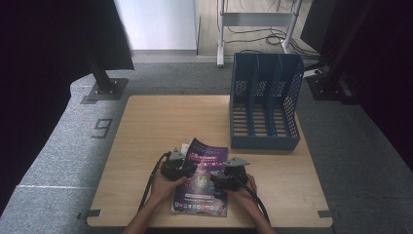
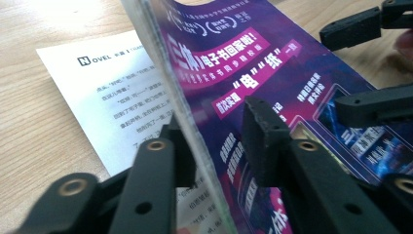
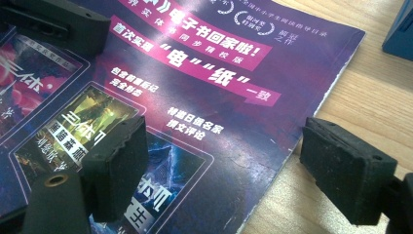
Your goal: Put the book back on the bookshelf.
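Note:
A purple magazine [image 1: 202, 183] lies near the table's front edge, its left edge lifted off the wood. In the left gripper view my left gripper [image 2: 216, 141] straddles that raised edge of the magazine [image 2: 272, 63]: one jaw sits behind and under it, the other stands off the cover with a small gap, so it is open. My right gripper [image 3: 224, 151] is wide open low over the magazine's [image 3: 204, 73] right edge, one jaw above the cover, the other over bare wood. In the high view the left gripper [image 1: 178, 168] and the right gripper [image 1: 229, 175] flank the magazine.
A white printed sheet [image 2: 97, 97] lies under the magazine's left side. A blue slotted file holder [image 1: 265, 102] stands at the back right of the wooden table [image 1: 156, 122]. The person's hands come in from the table's front edge.

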A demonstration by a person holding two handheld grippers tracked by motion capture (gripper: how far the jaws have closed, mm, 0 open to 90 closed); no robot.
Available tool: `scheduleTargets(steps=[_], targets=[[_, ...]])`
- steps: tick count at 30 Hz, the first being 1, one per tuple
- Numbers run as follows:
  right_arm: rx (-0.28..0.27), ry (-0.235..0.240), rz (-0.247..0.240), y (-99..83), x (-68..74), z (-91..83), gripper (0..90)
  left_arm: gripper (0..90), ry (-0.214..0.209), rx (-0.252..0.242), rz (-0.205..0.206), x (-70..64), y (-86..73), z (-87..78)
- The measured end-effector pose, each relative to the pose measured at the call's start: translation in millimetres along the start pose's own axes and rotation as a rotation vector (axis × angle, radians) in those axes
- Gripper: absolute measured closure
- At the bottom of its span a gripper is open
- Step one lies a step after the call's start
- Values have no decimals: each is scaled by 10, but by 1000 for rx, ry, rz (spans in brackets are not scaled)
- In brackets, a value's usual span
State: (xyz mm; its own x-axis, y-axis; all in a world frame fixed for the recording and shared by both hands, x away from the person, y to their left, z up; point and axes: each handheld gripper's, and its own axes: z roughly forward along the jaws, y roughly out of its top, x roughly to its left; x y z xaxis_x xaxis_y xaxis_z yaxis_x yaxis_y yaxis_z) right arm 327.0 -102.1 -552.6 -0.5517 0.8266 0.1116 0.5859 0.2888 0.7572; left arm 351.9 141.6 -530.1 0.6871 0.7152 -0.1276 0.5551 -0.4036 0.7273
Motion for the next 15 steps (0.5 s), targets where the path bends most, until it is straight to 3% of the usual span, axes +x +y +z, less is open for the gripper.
scheduleTargets(steps=[1,3,5,9,15], targets=[[0,2,1,1,-4,1,178,597,28,3,-9,3,-4,22],[0,3,1,1,-7,2,178,527,32,10,-16,12,-8,40],[-1,3,1,3,-18,5,178,514,21,16,-23,27,-16,60],[-3,3,2,2,-19,7,179,519,1,22,-36,51,-17,61],[-1,5,3,6,-18,8,181,595,-52,22,-77,161,-29,34]])
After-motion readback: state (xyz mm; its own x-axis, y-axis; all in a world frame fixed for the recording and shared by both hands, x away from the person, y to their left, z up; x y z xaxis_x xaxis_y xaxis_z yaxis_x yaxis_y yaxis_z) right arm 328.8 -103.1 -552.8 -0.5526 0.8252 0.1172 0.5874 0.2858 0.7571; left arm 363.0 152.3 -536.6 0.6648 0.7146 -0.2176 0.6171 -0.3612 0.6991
